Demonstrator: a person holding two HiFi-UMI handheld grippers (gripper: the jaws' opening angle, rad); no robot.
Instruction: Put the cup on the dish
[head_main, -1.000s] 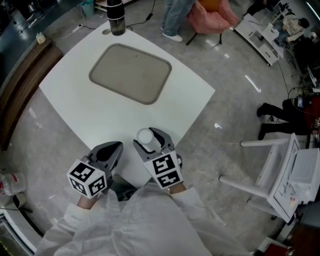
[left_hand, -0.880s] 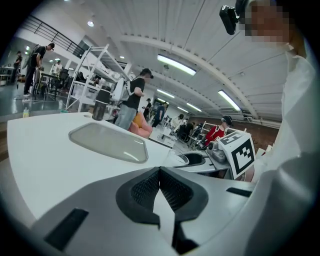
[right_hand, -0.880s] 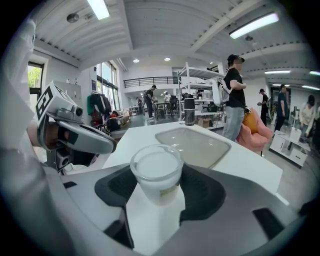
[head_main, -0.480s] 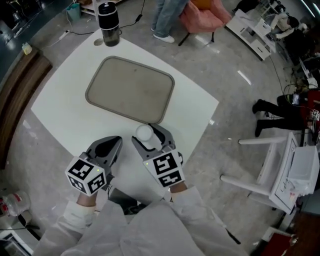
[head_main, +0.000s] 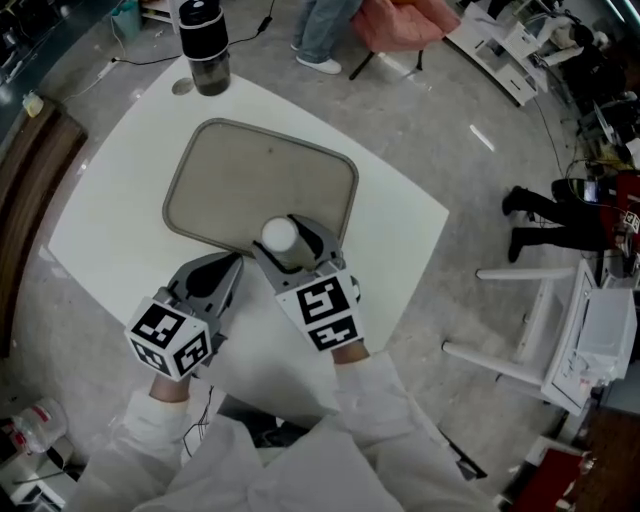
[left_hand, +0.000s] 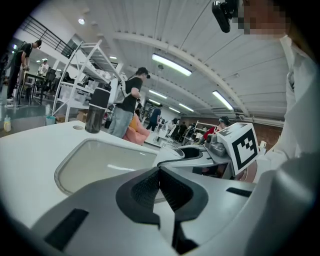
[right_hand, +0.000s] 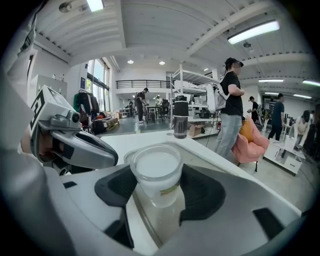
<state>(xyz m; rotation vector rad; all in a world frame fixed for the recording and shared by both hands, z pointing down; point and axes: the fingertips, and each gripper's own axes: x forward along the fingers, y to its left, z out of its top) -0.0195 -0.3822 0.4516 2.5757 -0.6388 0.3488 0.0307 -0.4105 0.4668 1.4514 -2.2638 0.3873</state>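
A translucent white cup (head_main: 279, 234) stands upright between the jaws of my right gripper (head_main: 284, 240), which is shut on it. In the head view the cup hangs over the near rim of the dish, a flat grey-beige tray (head_main: 250, 175) on the white table (head_main: 110, 215). The right gripper view shows the cup (right_hand: 156, 172) held low around its body, with the tray rim below it. My left gripper (head_main: 226, 268) sits just left of the right one, near the tray's front left edge. Its jaws (left_hand: 160, 176) are shut with nothing between them.
A black tumbler (head_main: 203, 45) stands at the table's far corner beside a small round mark (head_main: 181, 87). A person's legs (head_main: 322, 30) and a pink chair (head_main: 410, 22) are beyond the table. A white chair (head_main: 560, 340) stands on the floor to the right.
My right gripper has carried the cup forward from over the table's near edge to over the tray's near rim. The left gripper has moved forward a little beside it.
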